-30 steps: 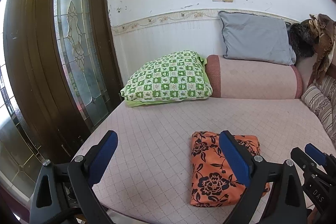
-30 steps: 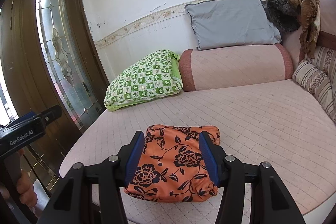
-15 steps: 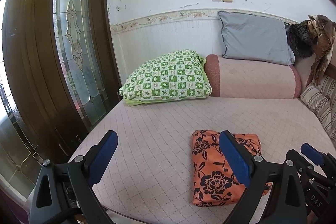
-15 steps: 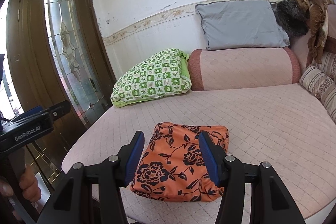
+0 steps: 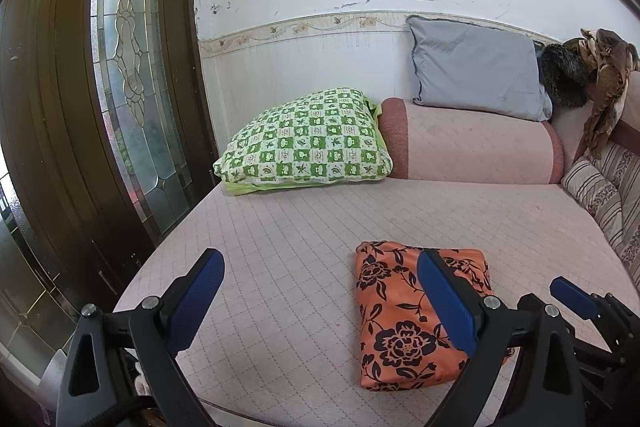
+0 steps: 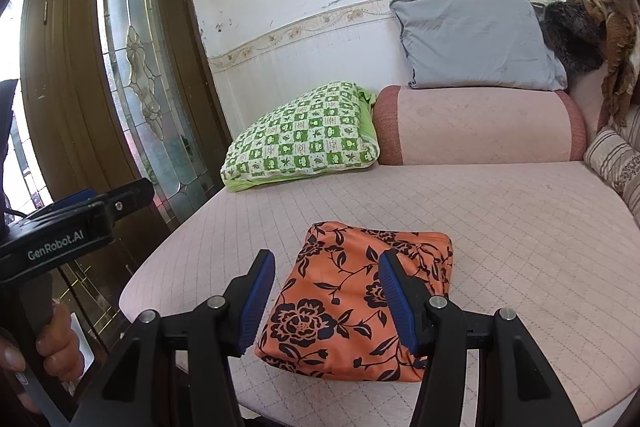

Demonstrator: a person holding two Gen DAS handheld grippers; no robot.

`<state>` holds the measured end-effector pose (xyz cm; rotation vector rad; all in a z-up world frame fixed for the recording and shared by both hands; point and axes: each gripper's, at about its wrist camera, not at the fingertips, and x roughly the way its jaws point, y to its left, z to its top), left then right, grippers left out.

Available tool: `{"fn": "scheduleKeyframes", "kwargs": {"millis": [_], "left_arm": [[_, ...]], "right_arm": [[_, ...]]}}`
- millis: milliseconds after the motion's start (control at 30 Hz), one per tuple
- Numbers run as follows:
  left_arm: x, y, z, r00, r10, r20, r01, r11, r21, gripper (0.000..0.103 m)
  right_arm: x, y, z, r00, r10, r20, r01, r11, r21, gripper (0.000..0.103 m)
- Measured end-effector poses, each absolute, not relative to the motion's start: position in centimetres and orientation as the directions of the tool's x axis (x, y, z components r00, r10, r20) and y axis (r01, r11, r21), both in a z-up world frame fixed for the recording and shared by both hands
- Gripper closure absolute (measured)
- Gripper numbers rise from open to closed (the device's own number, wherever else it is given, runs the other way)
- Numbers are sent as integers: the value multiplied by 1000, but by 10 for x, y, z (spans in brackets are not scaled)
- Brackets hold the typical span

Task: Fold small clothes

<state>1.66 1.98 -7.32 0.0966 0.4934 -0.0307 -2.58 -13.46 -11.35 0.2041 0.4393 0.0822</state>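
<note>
An orange garment with black flowers (image 5: pixel 394 311) lies folded into a compact rectangle near the front edge of the pink quilted mattress (image 5: pixel 304 227). It also shows in the right wrist view (image 6: pixel 352 303). My left gripper (image 5: pixel 320 303) is open and empty, held above the mattress edge to the left of the garment. My right gripper (image 6: pixel 326 301) is open and empty, held just in front of the garment and apart from it. The right gripper's blue tip shows in the left wrist view (image 5: pixel 572 293).
A green checked pillow (image 5: pixel 308 143) lies at the back left. A pink bolster (image 5: pixel 468 147) and a grey cushion (image 5: pixel 476 71) sit against the wall. Striped cushions (image 5: pixel 612 195) line the right side. A wooden glass door (image 5: pixel 132 87) stands left of the bed.
Both grippers have drawn back and up from the folded garment. The garment lies still on the mattress.
</note>
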Motion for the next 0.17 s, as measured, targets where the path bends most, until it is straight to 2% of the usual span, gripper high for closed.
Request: {"fn": "scheduleKeyframes", "kwargs": {"millis": [167], "left_arm": [[23, 20, -80, 879, -21, -477, 61, 996, 68, 6]], "right_arm": [[-18, -137, -120, 896, 125, -425, -27, 973, 230, 45]]}}
